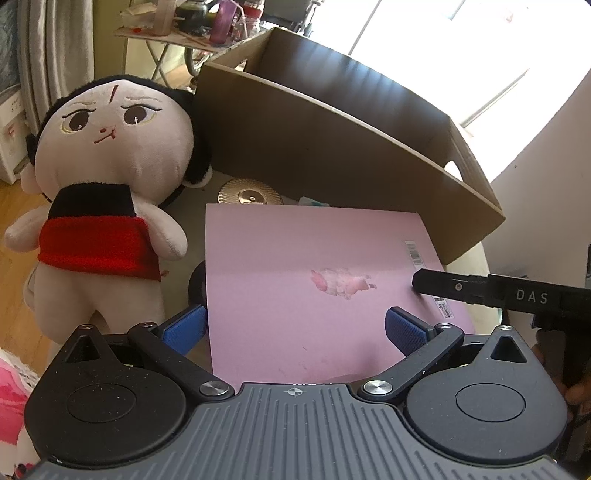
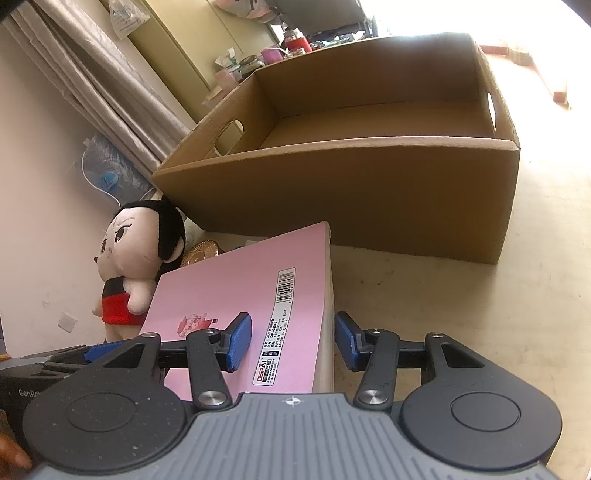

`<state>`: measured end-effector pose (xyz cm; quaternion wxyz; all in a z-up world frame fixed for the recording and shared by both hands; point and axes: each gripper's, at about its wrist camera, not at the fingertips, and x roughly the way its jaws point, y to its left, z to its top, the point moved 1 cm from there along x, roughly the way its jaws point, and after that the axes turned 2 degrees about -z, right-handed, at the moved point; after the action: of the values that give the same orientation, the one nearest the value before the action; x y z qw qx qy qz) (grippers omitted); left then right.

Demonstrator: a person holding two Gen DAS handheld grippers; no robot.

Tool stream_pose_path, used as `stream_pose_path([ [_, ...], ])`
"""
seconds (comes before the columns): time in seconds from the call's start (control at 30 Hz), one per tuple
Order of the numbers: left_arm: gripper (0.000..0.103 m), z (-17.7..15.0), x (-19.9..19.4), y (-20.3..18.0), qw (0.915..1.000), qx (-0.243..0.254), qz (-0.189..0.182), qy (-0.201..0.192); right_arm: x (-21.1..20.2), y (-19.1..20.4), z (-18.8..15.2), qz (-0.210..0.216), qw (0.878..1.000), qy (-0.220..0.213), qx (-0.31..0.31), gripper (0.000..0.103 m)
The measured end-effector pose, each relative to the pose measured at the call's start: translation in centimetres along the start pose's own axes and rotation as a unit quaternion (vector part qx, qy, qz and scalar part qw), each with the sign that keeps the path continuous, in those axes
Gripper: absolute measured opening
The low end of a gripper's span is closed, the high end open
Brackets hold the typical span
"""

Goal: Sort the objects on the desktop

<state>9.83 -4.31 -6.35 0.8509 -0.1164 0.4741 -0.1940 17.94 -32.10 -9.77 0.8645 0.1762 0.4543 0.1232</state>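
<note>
A pink notebook (image 1: 314, 280) with a barcode lies tilted on the table, its far side raised; it also shows in the right wrist view (image 2: 236, 295). My left gripper (image 1: 295, 326) is open, its blue pads on either side of the notebook's near edge. My right gripper (image 2: 293, 341) is open, its jaws straddling the notebook's right edge; its black finger (image 1: 454, 286) shows over the notebook in the left wrist view. A plush doll (image 1: 110, 192) in a red and black top stands left of the notebook and also shows in the right wrist view (image 2: 136, 266).
A large open, empty cardboard box (image 1: 332, 136) with handle holes stands behind the notebook, also in the right wrist view (image 2: 369, 192). A round gold disc (image 1: 249, 194) lies between doll and box. A cluttered side table (image 1: 192, 26) stands in the background.
</note>
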Motion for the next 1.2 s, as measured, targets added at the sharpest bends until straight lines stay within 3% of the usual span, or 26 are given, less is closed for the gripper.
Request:
stream_pose_path([
  [1.2, 0.103, 0.1, 2.3, 0.3, 0.9997, -0.002, 0.02, 0.014, 0.5, 0.7, 0.0, -0.003, 1.0, 0.007, 0.003, 0.054],
])
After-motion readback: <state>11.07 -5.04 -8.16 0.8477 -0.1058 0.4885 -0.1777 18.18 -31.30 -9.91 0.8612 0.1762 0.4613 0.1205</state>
